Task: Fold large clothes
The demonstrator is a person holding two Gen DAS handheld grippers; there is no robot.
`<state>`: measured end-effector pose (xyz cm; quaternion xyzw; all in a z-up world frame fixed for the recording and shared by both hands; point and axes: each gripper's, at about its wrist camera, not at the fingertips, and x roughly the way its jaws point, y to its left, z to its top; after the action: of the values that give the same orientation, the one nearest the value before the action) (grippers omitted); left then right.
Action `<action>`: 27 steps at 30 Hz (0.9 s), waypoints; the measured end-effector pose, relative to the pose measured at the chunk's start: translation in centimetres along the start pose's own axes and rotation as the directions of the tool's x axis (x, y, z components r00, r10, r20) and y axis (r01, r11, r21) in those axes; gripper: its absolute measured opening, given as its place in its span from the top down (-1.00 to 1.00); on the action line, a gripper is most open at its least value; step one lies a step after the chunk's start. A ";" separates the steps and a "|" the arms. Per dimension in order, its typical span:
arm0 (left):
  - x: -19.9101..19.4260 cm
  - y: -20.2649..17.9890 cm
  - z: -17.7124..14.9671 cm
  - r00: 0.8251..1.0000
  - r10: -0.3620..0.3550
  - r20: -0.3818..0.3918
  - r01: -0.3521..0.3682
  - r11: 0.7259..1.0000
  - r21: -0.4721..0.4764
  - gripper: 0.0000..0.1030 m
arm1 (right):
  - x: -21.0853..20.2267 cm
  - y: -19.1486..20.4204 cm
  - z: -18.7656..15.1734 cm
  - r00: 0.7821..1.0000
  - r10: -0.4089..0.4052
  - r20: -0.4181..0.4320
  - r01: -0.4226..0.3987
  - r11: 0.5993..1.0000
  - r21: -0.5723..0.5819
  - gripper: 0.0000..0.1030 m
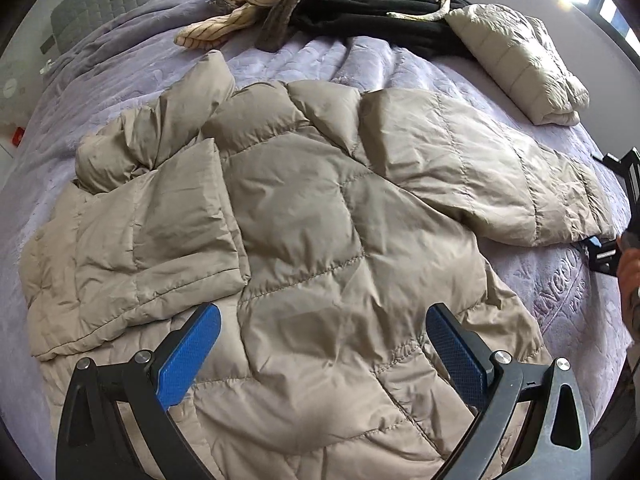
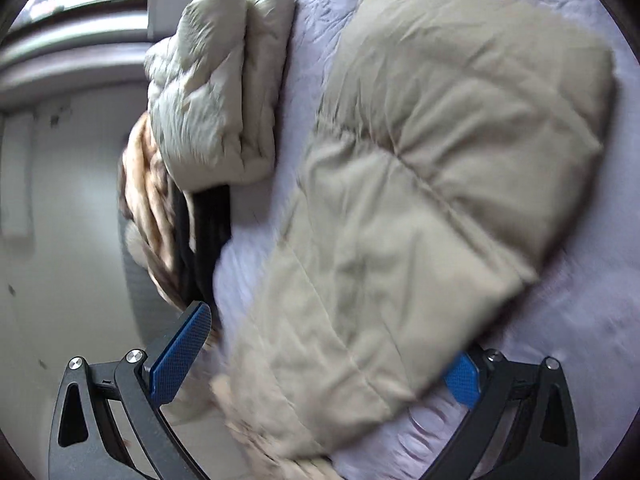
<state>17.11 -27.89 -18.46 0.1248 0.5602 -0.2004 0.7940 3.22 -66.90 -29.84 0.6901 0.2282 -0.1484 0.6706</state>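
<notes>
My coat (image 1: 312, 208) lies spread over the middle of the bed (image 1: 120, 72), a tan quilted puffer, creased and puffy. One sleeve is folded in across its body; the other sleeve (image 2: 420, 200) stretches out toward the bed's side edge. A folded pale jacket (image 1: 520, 60) sits near the far corner beside a heap of striped and black clothes (image 1: 360, 0). My left gripper (image 1: 320, 344) hangs over the coat's hem, jaws wide apart, holding nothing. My right gripper (image 2: 332, 360) is spread full wide with the outstretched sleeve's cuff lying loose between its jaws, not pinched.
</notes>
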 end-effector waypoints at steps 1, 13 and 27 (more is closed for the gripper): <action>-0.1 0.2 0.0 1.000 0.007 0.000 -0.007 1.000 -0.005 -1.00 | 0.1 -0.2 0.2 1.000 0.031 0.005 -0.031 0.999 0.026 -1.00; -0.8 3.9 -0.4 0.998 0.058 0.014 -0.057 0.996 -0.071 -1.00 | 2.3 -1.0 0.5 0.981 0.191 -0.031 -0.179 0.957 0.230 0.71; -3.1 12.6 -0.8 0.990 0.126 0.062 -0.108 0.968 -0.228 -1.00 | 6.3 16.8 -9.2 0.890 0.327 -0.319 -0.400 0.894 -0.200 0.85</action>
<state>21.33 -15.77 -16.19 0.0598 0.5401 -0.0934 0.8343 16.33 -56.99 -18.12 0.6405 0.2028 0.1099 0.7325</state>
